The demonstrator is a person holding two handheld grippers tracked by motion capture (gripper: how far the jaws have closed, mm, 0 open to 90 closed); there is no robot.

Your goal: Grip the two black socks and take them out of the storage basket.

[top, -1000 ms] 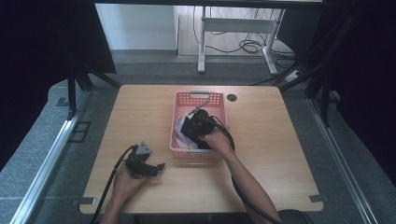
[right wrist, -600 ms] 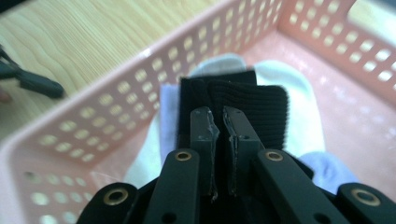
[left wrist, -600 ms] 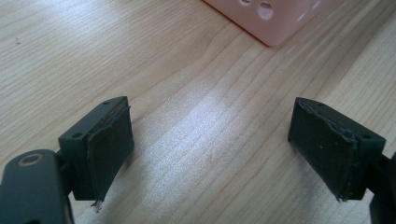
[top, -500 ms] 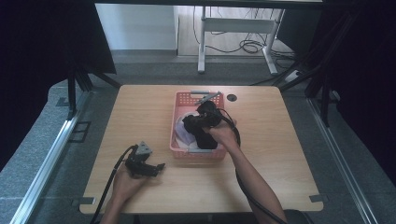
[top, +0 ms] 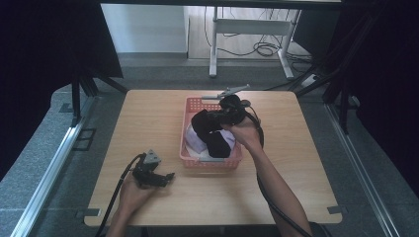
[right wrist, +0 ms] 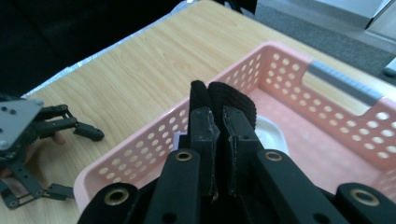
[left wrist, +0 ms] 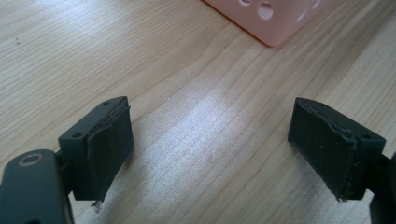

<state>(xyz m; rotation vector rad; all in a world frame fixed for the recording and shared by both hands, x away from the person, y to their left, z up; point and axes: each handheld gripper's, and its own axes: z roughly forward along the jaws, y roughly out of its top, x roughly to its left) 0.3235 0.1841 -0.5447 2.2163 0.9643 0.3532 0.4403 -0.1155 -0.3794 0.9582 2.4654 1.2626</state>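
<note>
Fingers [right wrist: 233, 135] pinch a black ribbed sock [top: 210, 133], dangling limp.

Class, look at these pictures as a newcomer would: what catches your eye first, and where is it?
First, the pink basket in the middle of the wooden table, with the right gripper above it, shut on a black cloth that hangs down into the basket. Next, the left gripper near the table's front left, jaws wide open over bare wood.
</note>
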